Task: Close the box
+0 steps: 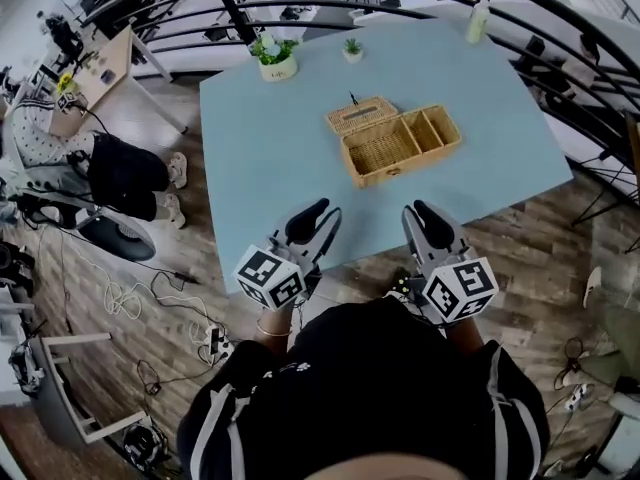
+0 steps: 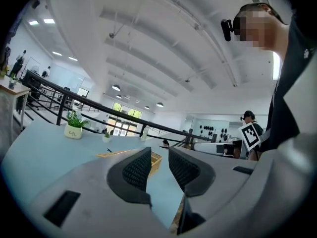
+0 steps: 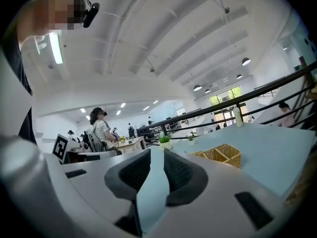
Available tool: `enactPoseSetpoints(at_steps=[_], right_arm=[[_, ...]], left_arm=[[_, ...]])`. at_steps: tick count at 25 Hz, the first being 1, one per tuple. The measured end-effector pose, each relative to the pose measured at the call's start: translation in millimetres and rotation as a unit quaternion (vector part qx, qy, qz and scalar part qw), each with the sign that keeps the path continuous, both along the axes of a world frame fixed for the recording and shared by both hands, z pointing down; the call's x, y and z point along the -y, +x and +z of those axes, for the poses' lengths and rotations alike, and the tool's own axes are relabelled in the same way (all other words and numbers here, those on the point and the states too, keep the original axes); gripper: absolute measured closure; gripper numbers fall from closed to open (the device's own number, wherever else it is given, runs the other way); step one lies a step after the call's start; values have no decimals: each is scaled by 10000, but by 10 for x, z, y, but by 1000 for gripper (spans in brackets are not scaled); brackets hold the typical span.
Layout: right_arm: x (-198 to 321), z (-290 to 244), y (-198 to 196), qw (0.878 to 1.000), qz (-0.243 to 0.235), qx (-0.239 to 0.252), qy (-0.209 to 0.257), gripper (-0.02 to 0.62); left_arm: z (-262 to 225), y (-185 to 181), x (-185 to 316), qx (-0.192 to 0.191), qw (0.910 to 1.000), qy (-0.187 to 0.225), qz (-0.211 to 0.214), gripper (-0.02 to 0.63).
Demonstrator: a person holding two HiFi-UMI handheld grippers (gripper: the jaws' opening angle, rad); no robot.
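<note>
An open wicker box (image 1: 400, 146) with two compartments sits in the middle of the light blue table (image 1: 260, 168). Its lid (image 1: 362, 114) lies flat behind it, with a small dark clasp at the far edge. My left gripper (image 1: 318, 216) hovers at the table's near edge, left of the box, jaws apart with nothing between them. My right gripper (image 1: 425, 213) is beside it, also open and holding nothing. In the left gripper view the box (image 2: 155, 159) shows through the gap of the left gripper (image 2: 159, 155). In the right gripper view the box (image 3: 223, 154) lies right of the right gripper (image 3: 156, 157).
A white potted plant (image 1: 275, 58), a smaller plant (image 1: 352, 48) and a bottle (image 1: 478, 20) stand along the table's far edge. Black railings (image 1: 300, 8) run behind. A seated person (image 1: 120, 173) and floor cables (image 1: 130, 293) are at the left.
</note>
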State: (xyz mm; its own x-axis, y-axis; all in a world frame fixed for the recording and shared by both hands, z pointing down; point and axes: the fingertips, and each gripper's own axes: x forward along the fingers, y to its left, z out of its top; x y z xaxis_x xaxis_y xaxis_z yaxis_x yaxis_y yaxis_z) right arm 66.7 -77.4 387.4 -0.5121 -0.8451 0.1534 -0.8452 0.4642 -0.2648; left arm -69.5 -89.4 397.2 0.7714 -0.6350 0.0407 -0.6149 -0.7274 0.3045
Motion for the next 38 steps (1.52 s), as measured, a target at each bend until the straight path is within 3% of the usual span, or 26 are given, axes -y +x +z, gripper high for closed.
enactPoseSetpoints(at_steps=[8,22,30,35,38], right_arm=[[435,31,387,9994,-303,111,-129,511],[786,170,908,9973,-690,173,-173,509],[938,228,884,9956,-893,207,-216,508],[1077,219,761,9941,-1019,279,-232,508],[1180,189,720,9942,-1017,229,-246,505]], left_arm=[[-28,387,386,26,9995,-155,-275,515],[58,884,640,57,9971,-276,-705,515],[145,779,685,52,9936,-485,-1022,515],[115,568,866,-409,9905,-613,-1159,511],[97,435,1050,-323,9893,-620,-1278,511]])
